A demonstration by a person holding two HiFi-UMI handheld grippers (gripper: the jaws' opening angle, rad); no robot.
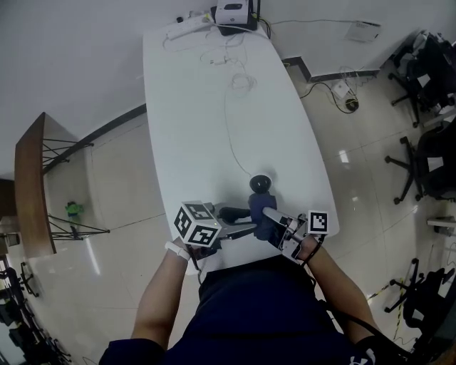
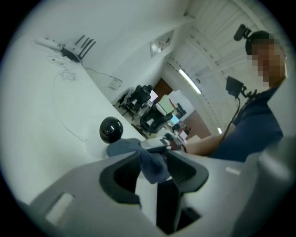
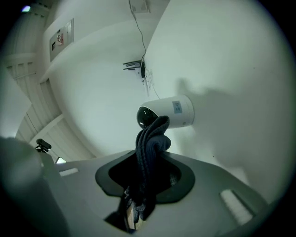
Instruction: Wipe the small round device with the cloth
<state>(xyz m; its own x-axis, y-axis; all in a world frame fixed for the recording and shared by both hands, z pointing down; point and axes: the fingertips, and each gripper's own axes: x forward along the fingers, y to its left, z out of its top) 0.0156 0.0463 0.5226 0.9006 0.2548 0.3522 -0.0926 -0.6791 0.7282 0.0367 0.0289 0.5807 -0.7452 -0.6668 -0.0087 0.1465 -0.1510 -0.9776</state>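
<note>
The small round device [image 1: 261, 184], a white body with a black dome, sits on the white table [image 1: 199, 107] near its front end. Just in front of it a dark blue cloth [image 1: 262, 219] is bunched between the two grippers. My right gripper [image 1: 276, 219] reaches in from the right and is shut on the cloth [image 3: 150, 143], whose folded end rises toward the device [image 3: 166, 112]. My left gripper [image 1: 239, 222] points right; the cloth's other end [image 2: 151, 163] hangs between its jaws, which stand apart around it. The black dome [image 2: 111, 129] lies just beyond.
A thin cable [image 1: 229, 128] runs from the device up the table to a router [image 1: 234, 14] and a power strip [image 1: 187, 27] at the far end. Office chairs [image 1: 427, 78] stand on the floor at right, and a wooden shelf [image 1: 32, 185] at left.
</note>
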